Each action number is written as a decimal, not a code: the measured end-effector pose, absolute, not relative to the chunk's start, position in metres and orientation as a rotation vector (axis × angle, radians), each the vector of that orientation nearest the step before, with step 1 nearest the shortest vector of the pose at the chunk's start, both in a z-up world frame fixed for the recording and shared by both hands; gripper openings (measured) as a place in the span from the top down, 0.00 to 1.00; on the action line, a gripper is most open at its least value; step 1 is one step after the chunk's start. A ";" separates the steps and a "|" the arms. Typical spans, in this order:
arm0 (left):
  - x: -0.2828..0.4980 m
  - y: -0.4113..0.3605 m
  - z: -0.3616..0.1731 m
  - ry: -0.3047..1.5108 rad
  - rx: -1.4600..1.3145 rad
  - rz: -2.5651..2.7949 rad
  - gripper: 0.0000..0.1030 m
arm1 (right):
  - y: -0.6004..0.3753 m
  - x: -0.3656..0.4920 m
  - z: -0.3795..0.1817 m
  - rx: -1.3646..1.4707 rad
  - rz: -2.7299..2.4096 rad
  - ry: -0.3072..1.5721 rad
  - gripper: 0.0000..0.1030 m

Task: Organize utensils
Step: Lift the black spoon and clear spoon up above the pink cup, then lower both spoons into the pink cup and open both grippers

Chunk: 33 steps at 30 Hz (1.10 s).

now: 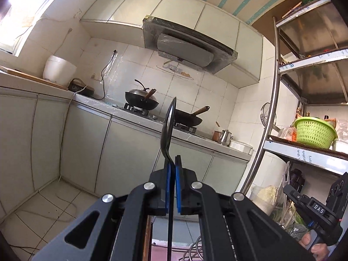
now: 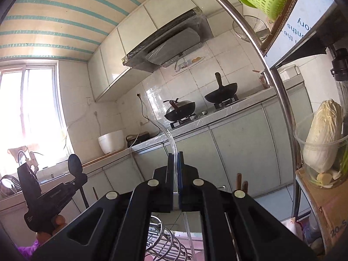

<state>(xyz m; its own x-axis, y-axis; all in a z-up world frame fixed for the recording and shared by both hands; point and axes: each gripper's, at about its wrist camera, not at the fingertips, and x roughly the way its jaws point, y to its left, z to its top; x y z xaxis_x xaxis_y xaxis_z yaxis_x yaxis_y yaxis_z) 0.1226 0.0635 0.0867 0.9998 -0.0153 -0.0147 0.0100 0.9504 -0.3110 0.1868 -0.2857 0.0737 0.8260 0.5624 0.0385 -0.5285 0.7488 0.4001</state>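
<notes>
A black spatula [image 1: 168, 128] is clamped in the left hand-held gripper [image 1: 173, 167], a clear plastic utensil [image 2: 168, 138] in the right hand-held gripper [image 2: 175, 163]; slippage is risked by the thin handles.

- "DAS" stands in white on the right gripper [image 1: 319, 206].
- "20" is printed on the cardboard box [image 2: 335, 231].
- Upside-down "the", "nths", "ory" run along the shelf edge [image 2: 298, 27].

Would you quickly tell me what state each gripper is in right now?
Left gripper: shut on a black spoon.
Right gripper: shut on a clear plastic utensil.
</notes>
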 end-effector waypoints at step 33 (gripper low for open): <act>0.110 0.068 0.032 0.183 -0.284 -0.012 0.97 | -0.302 0.146 0.024 0.470 0.477 0.291 0.97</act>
<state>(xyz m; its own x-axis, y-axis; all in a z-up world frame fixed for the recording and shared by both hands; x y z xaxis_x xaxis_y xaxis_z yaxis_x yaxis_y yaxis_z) 0.1099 0.0679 0.0323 0.9834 -0.0376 -0.1777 -0.0137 0.9601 -0.2794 0.1461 -0.3016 0.0235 0.8504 0.5015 -0.1588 -0.3705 0.7853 0.4959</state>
